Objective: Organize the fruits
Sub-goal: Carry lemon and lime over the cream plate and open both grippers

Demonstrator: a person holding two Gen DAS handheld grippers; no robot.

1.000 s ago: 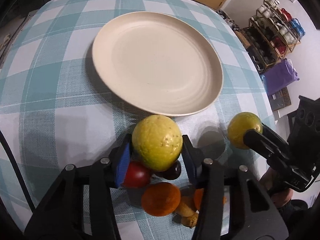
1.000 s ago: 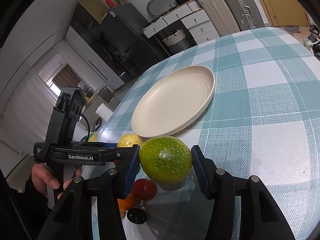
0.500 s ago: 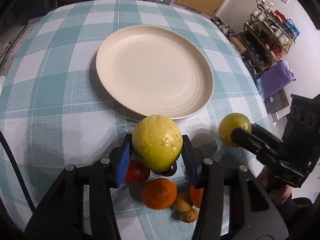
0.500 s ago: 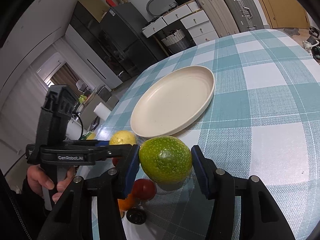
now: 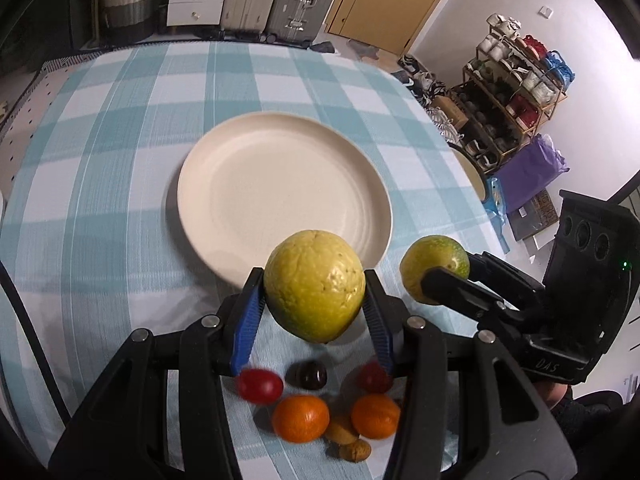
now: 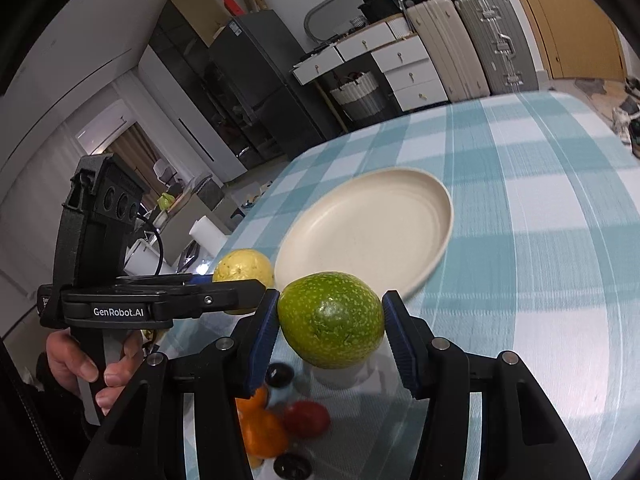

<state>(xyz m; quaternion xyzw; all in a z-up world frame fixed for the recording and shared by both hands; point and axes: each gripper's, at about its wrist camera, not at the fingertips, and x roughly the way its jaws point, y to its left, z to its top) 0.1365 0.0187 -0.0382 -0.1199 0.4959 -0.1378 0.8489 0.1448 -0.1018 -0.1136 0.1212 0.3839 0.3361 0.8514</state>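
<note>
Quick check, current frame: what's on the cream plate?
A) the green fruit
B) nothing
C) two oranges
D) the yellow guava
B: the cream plate is bare. The yellow guava sits clamped in the left gripper, the green fruit in the right gripper, both short of the rim, and the two oranges lie on the tablecloth nearer the camera.

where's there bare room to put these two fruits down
The plate holds nothing. Bare cloth lies left of it and beyond it. It is crowded under the grippers: tomatoes, oranges and small fruit cluster there.
</note>
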